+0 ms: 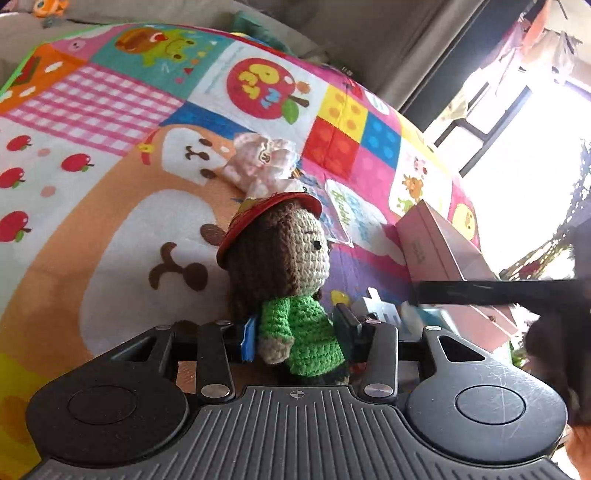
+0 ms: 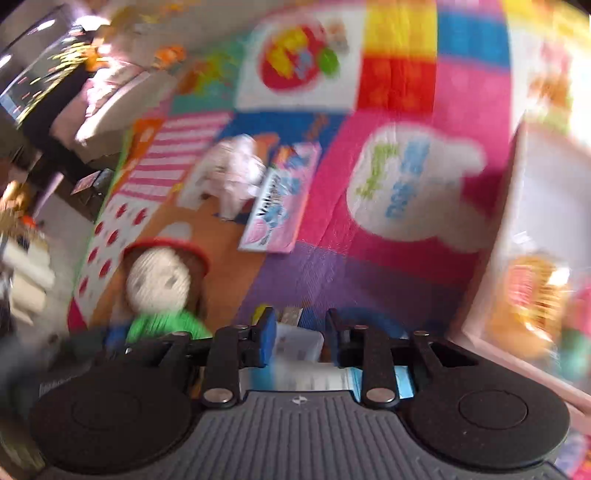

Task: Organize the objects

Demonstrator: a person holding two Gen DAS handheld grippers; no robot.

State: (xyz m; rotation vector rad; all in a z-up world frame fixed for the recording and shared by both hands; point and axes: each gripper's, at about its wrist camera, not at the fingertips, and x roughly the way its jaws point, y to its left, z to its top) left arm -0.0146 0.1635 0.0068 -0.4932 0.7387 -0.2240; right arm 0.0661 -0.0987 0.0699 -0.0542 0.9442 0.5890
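Looks like a home – kids' patchwork play mat (image 1: pixel 155 155) on the floor, sofa (image 1: pixel 351 33) behind, laundry (image 1: pixel 546 48) by the window.

- Left gripper (image 1: pixel 295 328) tilted down toward the mat, jaws partly apart and clamped on the green body of a crochet doll (image 1: pixel 295 295), blue pads pressing its two sides, doll upright between the fingers.
- Right gripper (image 2: pixel 301 338) pitched more steeply down, picture blurred, jaws partly apart with a white and blue packet (image 2: pixel 303 354) between them; contact with the pads unclear.
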